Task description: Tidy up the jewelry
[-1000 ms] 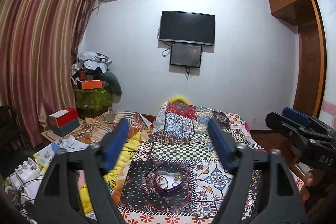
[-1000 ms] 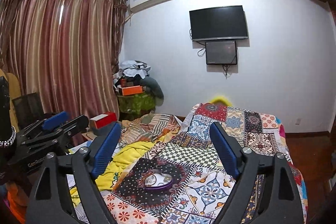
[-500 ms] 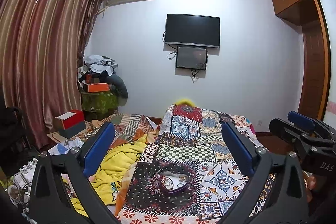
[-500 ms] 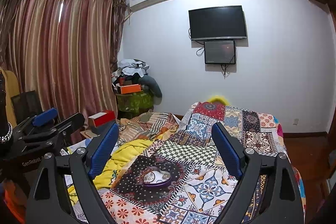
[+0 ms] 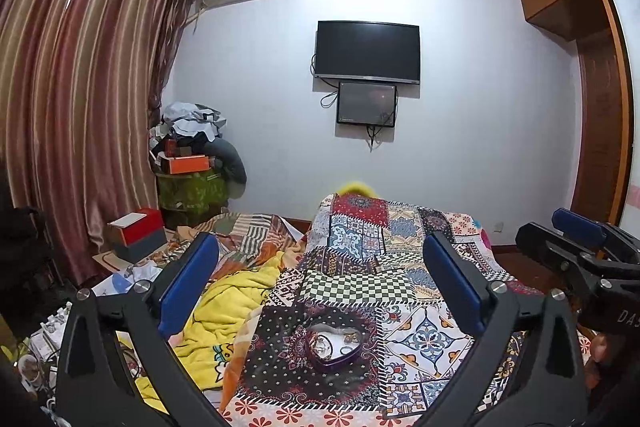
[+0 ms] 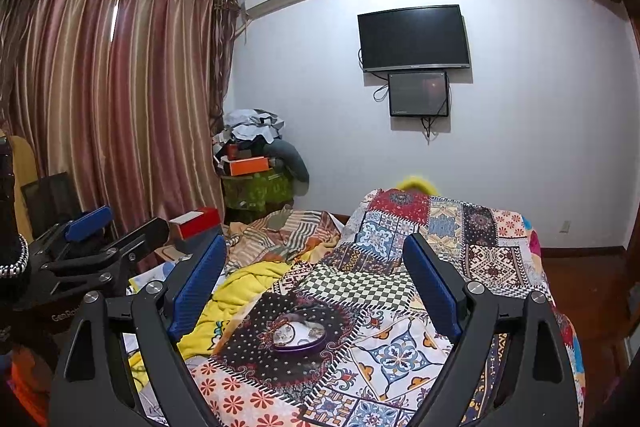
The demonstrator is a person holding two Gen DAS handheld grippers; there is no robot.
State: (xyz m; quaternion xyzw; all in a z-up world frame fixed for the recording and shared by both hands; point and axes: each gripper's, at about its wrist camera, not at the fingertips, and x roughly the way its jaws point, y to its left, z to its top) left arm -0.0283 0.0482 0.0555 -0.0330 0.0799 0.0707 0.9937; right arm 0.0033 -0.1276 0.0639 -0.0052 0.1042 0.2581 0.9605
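Hovering: both grippers hang above the bed, well apart from the heart-shaped tin, pointing down its length toward the wall.
Left gripper: jaws spread wide, nothing between the blue pads; judged to be held back so that the tin stays in sight between the fingers.
Right gripper: jaws likewise spread and empty; it frames the same tin from a little further right.
Tin's place: lidless, on the dark dotted panel of the patchwork quilt, near the foot end, just beside the yellow blanket.
Tin's contents: several small pieces of jewelry on a white lining, among them what looks like a ring or hoop; too small to name each one.
Outside the tin: no loose jewelry can be made out on the quilt, though its busy pattern could hide small pieces.
Stage, as a judgement: the scene fits either pieces waiting to be sorted out of the tin, or pieces gathered into it.
Handling: small, light and slippery, so a narrow pinch would be needed.
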